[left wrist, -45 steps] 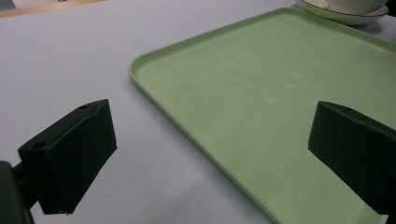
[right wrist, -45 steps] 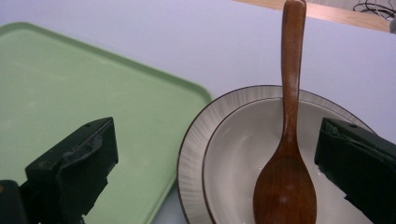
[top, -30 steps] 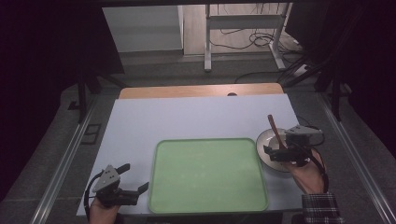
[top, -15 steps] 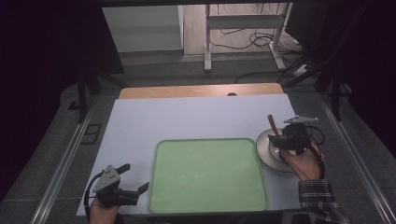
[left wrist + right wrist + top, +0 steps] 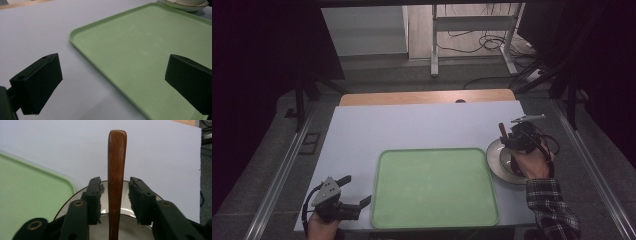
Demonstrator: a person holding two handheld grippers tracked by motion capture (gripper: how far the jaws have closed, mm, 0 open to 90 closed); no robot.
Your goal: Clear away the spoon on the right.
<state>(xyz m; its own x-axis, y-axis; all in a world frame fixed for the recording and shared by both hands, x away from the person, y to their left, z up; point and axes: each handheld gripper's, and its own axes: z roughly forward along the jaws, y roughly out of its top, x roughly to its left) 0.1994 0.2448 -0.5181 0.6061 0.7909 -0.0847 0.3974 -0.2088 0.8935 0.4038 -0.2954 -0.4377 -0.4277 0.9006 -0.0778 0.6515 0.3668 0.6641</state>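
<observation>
Right gripper (image 5: 115,202) over a white bowl (image 5: 75,201) at the right side of the desk (image 5: 422,125), with a brown wooden handle (image 5: 116,170) standing between its jaws. In the right gripper view the handle rises out of the bowl and runs straight up the middle of the frame; a narrow gap shows on each side between the wood and the black pads (image 5: 95,202), so the jaws bracket the handle without yet pressing on it, having just been closing around it. In the high view the same gripper (image 5: 508,140) is carried by a hand (image 5: 532,165) in a plaid sleeve (image 5: 552,205), above the far rim of the bowl (image 5: 497,160), which sits just beside the right edge of a green tray (image 5: 434,187); the upper end of the handle (image 5: 501,128) projects beyond the gripper. The tray lies at the near middle of the pale desk top. Left gripper (image 5: 349,196) rests at the near left corner of the desk, just beside the left edge of the tray, jaws spread wide with nothing between them; in the left gripper view (image 5: 112,82) the tray (image 5: 150,50) stretches ahead and the bowl (image 5: 185,5) appears at the far right.
</observation>
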